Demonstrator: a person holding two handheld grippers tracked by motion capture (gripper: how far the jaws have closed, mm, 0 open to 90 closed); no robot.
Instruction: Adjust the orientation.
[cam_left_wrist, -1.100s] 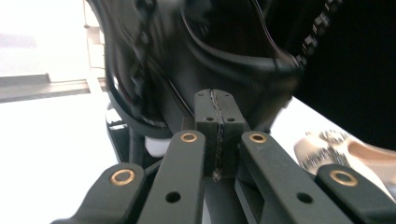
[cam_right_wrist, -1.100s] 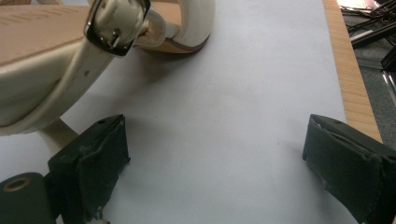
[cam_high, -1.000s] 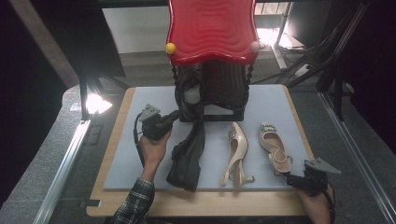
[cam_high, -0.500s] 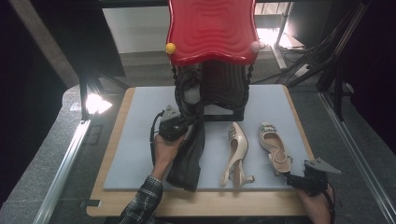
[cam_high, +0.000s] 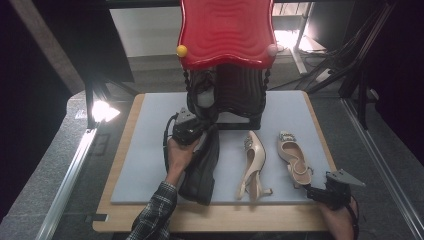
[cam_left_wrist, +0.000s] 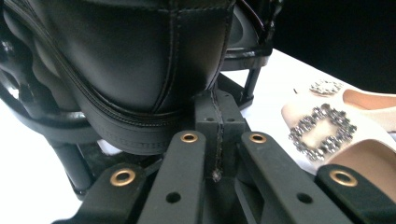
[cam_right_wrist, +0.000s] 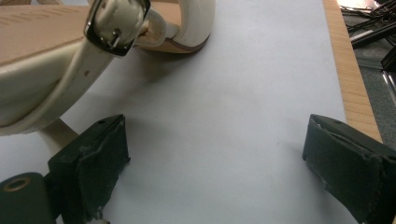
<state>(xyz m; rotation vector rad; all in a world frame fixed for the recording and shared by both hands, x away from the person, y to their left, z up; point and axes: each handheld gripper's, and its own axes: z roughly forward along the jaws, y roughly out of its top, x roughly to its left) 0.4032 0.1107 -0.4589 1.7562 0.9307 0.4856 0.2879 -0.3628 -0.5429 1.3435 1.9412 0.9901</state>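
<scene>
So we've got the bench with a pale blue mat on it, and at the mat's far edge a black rack under a red wavy top. We'll use the rack as our landmark. A black leather boot lies on its side just in front of the rack's left part, its toe end reaching up to the rack base. Our left claw sits right at that far end of the boot, jaws clenched together, and in the left gripper view the boot's stitched sole edge hangs just above the closed tips. It's glossy, with a thick welted sole. Right of the boot, also in front of the rack, lie two cream slingback shoes with sparkly buckles. Our right claw is released, jaws wide apart, hovering at the mat's near right corner beside the right-hand shoe's heel strap.
</scene>
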